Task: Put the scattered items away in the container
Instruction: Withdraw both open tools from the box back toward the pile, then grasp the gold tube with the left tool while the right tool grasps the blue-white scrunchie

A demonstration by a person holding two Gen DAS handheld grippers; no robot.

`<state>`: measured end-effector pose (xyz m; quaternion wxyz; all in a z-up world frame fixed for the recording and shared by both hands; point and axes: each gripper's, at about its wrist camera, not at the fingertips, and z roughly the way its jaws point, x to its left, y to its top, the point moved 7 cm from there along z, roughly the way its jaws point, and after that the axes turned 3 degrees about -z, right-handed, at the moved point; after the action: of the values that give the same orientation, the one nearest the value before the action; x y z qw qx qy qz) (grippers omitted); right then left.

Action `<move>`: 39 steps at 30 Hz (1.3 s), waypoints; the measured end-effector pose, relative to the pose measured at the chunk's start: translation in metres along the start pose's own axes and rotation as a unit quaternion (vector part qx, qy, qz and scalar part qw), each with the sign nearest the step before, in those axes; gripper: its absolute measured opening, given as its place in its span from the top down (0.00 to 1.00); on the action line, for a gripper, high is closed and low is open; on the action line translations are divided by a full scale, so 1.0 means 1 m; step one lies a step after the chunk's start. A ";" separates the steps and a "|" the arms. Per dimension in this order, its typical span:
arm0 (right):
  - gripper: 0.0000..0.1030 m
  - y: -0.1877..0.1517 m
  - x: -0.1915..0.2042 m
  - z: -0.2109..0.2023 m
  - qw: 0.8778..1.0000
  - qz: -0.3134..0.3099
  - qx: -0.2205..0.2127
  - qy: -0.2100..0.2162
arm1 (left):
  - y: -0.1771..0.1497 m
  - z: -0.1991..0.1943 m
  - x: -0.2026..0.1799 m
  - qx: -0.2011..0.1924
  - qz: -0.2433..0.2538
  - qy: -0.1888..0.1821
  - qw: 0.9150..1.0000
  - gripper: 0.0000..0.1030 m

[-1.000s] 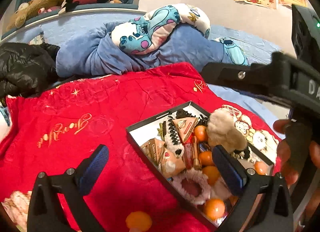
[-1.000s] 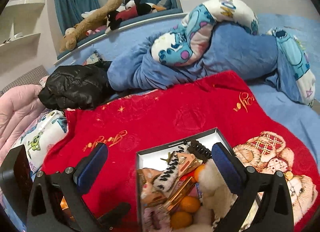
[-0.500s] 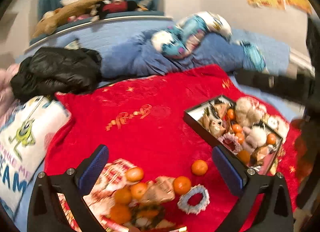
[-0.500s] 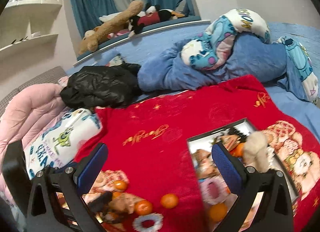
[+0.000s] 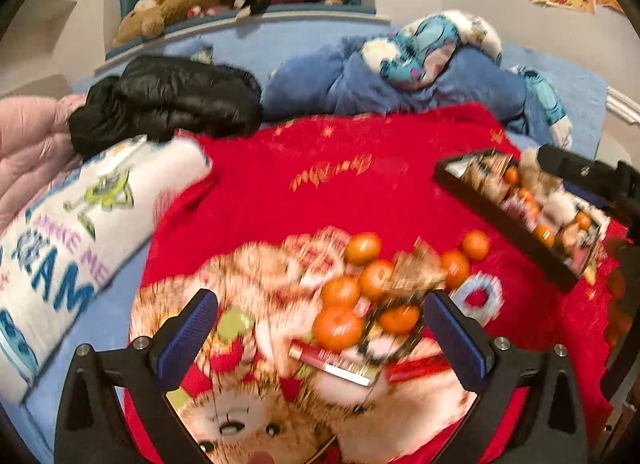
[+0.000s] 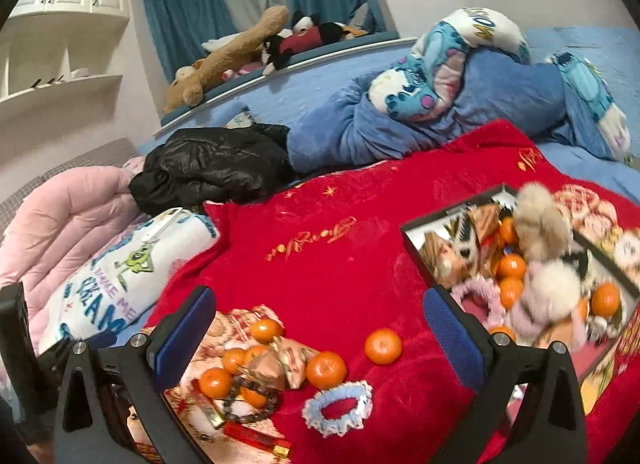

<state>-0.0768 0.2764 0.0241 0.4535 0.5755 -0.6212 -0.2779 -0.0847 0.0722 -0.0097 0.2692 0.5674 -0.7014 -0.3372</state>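
Since a second ago both grippers have swung left from over the shallow black rectangular box [image 6: 412, 242], which now sits at the right edge of the plush red blanket [image 6: 344, 264], crowded with fluffy pompoms and glossy mandarins. The left gripper [image 5: 320, 328] and right gripper [image 6: 316, 324] both hold their jaws wide apart, empty. Loose round orange mandarins [image 6: 326, 369], a frilly pale-blue scrunchie [image 6: 340, 408] and a brown bead bracelet [image 6: 250, 404] lie clustered near the blanket's front edge, well apart from the box.

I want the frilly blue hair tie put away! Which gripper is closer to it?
Probably the left gripper: the hair tie sits just beyond its right fingertip. From the right gripper it lies between the fingers.
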 end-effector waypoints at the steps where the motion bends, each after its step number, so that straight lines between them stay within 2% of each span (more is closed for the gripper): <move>1: 0.00 -0.008 -0.002 0.004 1.000 0.002 0.008 -0.005 | -0.008 0.006 0.002 0.010 0.003 0.003 1.000 0.00; 7: 0.00 -0.029 -0.011 0.019 0.999 -0.015 0.043 -0.011 | -0.050 0.042 0.006 0.055 0.016 0.024 0.998 0.00; 10: 0.00 -0.039 -0.022 0.029 0.998 0.004 0.065 -0.015 | -0.064 0.061 0.007 0.088 0.006 0.018 0.996 0.00; 15: 0.00 -0.051 -0.033 0.037 0.995 0.009 0.093 -0.022 | -0.065 0.078 0.006 0.104 -0.010 0.036 0.994 0.00; 22: 0.00 -0.056 -0.037 0.036 0.994 0.010 0.105 -0.007 | -0.069 0.094 0.007 0.118 -0.045 0.015 0.992 0.01; 24: 0.00 -0.060 -0.034 0.039 0.993 -0.003 0.115 -0.007 | -0.069 0.092 0.008 0.113 -0.051 0.019 0.992 0.10; 29: 0.00 -0.076 -0.029 0.047 0.989 -0.016 0.149 0.004 | -0.069 0.087 0.011 0.109 -0.059 0.030 0.992 0.44; 33: 0.04 -0.091 -0.027 0.057 0.983 -0.037 0.182 -0.003 | -0.070 0.083 0.015 0.108 -0.070 0.023 0.991 0.54; 34: 0.04 -0.094 -0.028 0.058 0.982 -0.039 0.186 -0.003 | -0.070 0.082 0.015 0.107 -0.071 0.019 0.991 0.59; 36: 0.07 -0.103 -0.031 0.063 0.978 -0.026 0.205 0.005 | -0.069 0.079 0.015 0.101 -0.080 0.005 0.992 0.84; 37: 0.08 -0.104 -0.033 0.064 0.978 -0.019 0.206 0.004 | -0.071 0.076 0.018 0.099 -0.086 0.002 0.991 0.88; 39: 0.08 -0.105 -0.035 0.064 0.979 -0.012 0.203 0.007 | -0.073 0.072 0.021 0.099 -0.085 0.000 0.991 0.88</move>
<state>-0.0877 0.2799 -0.1031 0.3279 0.6652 -0.6544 -0.1475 -0.0994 0.0548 -0.1119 0.1819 0.6491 -0.6802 -0.2880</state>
